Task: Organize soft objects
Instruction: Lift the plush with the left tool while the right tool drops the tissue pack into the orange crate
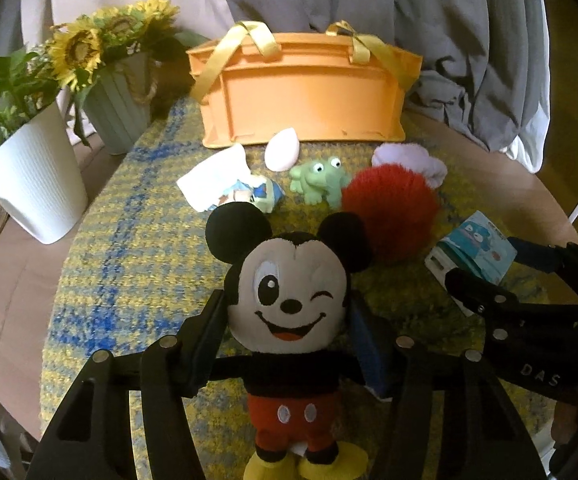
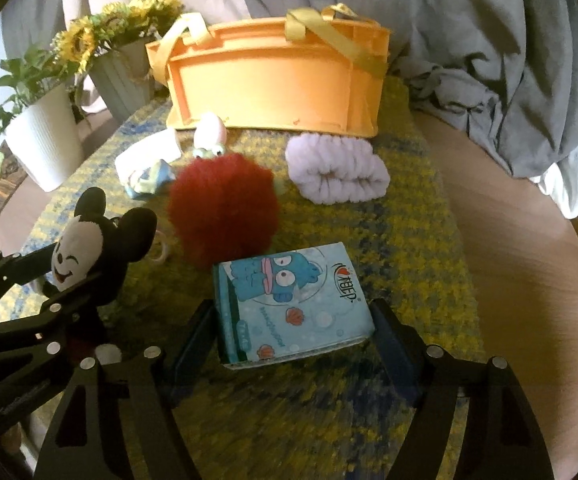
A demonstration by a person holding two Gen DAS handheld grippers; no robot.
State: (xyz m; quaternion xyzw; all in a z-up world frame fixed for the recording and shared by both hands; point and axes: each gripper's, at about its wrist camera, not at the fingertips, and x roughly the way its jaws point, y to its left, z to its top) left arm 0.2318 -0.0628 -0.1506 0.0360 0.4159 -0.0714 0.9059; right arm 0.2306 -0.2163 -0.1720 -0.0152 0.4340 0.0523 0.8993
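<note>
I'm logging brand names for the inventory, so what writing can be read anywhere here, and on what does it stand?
"DAS": on the right gripper, along its black arm, in the left wrist view.
Logo on the tissue pack, top right corner: a heart and stylised letters, too unclear to read.
Smaller print across the pack's face and side: too blurred to read.
No other text shows.

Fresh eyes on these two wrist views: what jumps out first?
The winking Mickey plush fills the left wrist view, its head between the left gripper fingers. Behind it sits a fluffy red pompom mid-mat, with the orange basket at the far edge. In the right wrist view, a blue cartoon tissue pack lies between the right gripper fingers, which stand apart from it.
</note>
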